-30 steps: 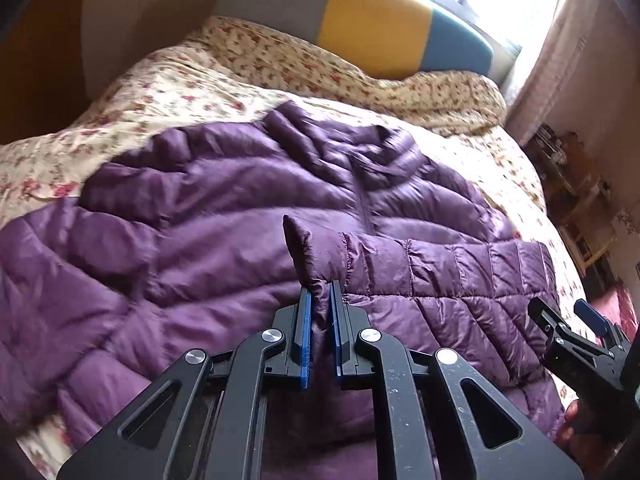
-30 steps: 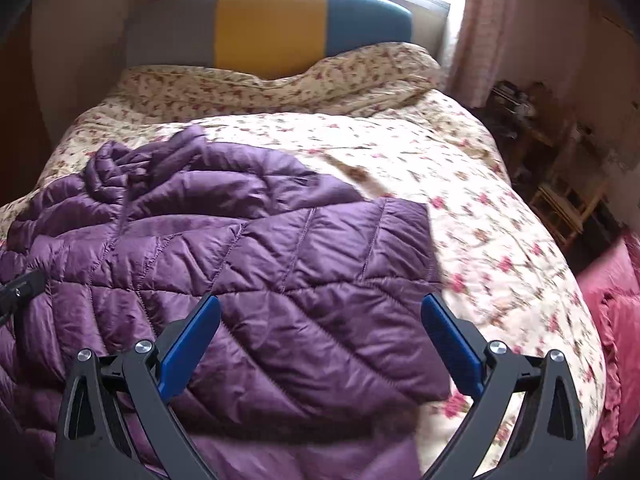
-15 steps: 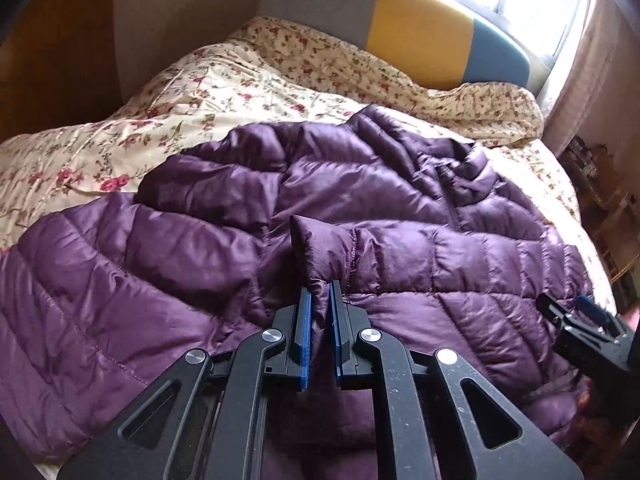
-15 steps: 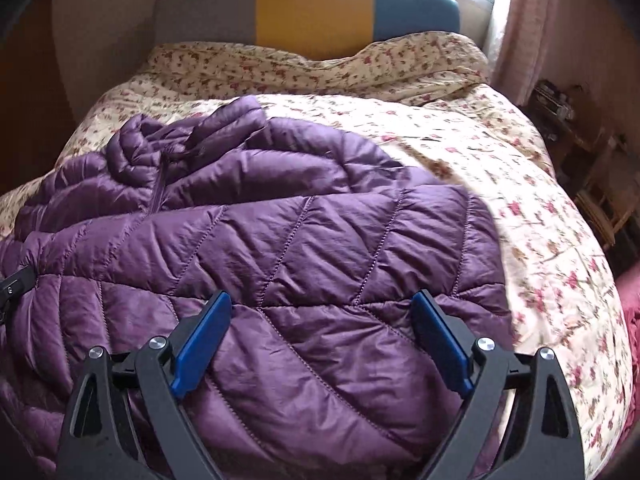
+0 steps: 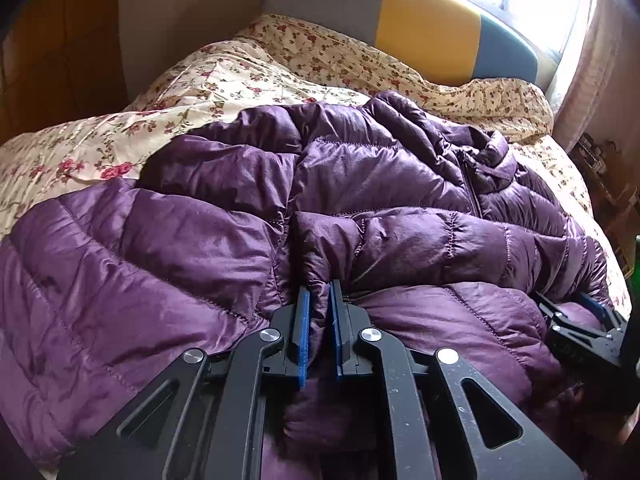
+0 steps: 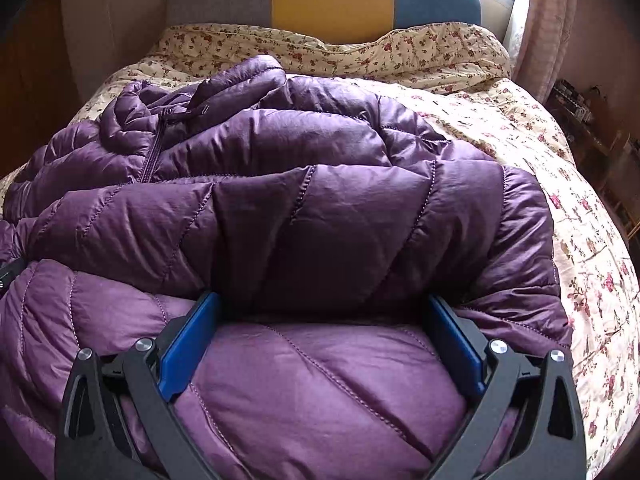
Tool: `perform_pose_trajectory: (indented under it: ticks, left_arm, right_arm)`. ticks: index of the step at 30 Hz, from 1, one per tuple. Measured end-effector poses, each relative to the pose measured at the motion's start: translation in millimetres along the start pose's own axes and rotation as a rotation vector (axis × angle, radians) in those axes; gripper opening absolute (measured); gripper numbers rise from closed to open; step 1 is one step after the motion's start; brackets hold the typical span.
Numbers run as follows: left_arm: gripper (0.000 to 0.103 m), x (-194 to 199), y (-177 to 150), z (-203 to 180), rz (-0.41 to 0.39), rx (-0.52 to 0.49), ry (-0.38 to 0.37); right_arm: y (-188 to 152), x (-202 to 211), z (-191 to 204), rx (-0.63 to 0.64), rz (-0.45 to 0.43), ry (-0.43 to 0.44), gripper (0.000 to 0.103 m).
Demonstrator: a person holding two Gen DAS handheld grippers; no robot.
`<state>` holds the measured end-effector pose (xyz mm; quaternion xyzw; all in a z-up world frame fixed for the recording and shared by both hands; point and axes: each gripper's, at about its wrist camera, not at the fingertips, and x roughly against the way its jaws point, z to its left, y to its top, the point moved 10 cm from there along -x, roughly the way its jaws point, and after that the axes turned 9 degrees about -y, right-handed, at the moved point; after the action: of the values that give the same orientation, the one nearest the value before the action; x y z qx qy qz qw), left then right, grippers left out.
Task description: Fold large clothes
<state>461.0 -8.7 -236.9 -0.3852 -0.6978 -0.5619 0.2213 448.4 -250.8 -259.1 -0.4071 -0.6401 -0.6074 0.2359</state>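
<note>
Pinching a ridge of quilted fabric between its nearly closed blue pads, the left gripper [image 5: 319, 322] holds the near edge of a purple down jacket [image 5: 360, 184] spread across a bed's floral quilt [image 5: 208, 88], the grip apparently chosen to carry that edge over the garment's body in a fold. Alongside it the right gripper [image 6: 320, 340] sits with its jaws spread wide, blue pads [image 6: 188, 344] resting against a puffy fold of the same jacket without clamping it; judged from the stance, it is either bracing the layer flat or lining up for a wide bite on the bulky padding. In the left wrist view the jacket's zipper [image 5: 472, 196] and collar point toward the grey, yellow and blue headboard [image 5: 424, 32], so the hem end lies nearest the person. One quilted panel already lies doubled across the front, suggesting the fold is partly made. Slippery shell fabric and springy filling will likely resist a crisp crease, so the pinched edge may slide free if pulled hard.
</note>
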Motion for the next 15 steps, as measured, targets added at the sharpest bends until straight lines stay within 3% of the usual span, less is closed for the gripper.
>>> perform_pose_trajectory:
  ticks: [1,4,9,12,15]
  left_arm:
    - [0.023,3,0,0,-0.004,0.006,0.005]
    - [0.06,25,1,-3,-0.054,0.011,0.023]
    - [0.062,51,7,-14,-0.127,0.006,0.009]
    - [0.062,49,7,-29,-0.116,-0.034,-0.017]
    - [0.062,37,4,-41,-0.085,-0.081,-0.02]
  right_arm:
    - [0,0,0,-0.001,0.0,0.0,0.099]
    - [1,3,-1,0.002,0.001,-0.002,0.1]
    - [11,24,-12,0.0,-0.016,0.032,0.1]
    - [22,36,-30,-0.046,-0.048,0.044,0.1]
    - [25,26,-39,-0.037,-0.032,0.003,0.1]
